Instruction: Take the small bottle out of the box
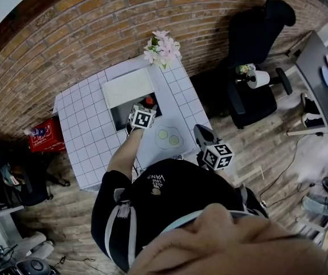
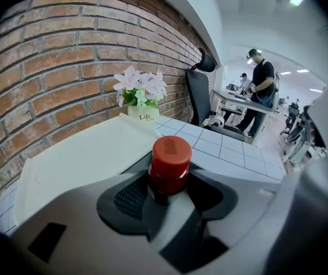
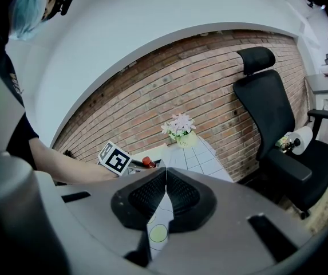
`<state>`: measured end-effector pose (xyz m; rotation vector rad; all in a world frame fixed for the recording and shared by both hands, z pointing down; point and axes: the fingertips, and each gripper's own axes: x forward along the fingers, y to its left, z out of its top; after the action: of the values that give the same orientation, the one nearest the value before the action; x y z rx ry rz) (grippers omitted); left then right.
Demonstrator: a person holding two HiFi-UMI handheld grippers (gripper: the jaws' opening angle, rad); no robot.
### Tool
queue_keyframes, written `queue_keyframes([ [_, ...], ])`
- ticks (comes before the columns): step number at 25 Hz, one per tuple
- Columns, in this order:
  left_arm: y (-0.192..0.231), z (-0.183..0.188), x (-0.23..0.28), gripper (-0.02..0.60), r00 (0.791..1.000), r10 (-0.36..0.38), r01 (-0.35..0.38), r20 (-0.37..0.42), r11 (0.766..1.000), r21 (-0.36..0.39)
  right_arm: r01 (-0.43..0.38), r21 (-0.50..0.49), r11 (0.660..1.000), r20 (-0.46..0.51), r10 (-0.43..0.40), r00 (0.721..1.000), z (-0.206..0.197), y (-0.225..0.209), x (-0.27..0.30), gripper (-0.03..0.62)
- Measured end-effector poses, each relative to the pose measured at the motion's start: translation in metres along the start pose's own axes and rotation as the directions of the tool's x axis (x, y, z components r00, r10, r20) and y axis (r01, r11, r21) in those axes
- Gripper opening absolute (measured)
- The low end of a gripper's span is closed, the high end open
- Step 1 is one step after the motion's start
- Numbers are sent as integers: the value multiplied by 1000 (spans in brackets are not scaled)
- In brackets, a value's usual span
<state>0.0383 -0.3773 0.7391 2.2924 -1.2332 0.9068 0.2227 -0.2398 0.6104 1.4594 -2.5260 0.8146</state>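
One flower pot [image 2: 145, 116] stands beyond the small bottle [image 2: 169, 162], apparently well apart.

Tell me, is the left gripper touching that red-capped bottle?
Touching. The left gripper view shows the bottle wedged between both pads of the left gripper, no gap either side.

White grid-pattern table [image 1: 83, 148] carrying a flower pot [image 1: 162, 49] at the far corner, an open box [image 1: 128, 89] mid-table, maybe a pale mat [image 1: 169, 144] with two yellowish circles up front
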Motion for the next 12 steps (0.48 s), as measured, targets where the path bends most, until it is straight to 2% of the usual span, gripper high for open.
queue_keyframes([
  [12, 8, 4, -25, 222, 998, -11, 11, 68, 1000, 8, 30, -7, 1000, 4, -30, 1000, -2, 18, -2, 3],
])
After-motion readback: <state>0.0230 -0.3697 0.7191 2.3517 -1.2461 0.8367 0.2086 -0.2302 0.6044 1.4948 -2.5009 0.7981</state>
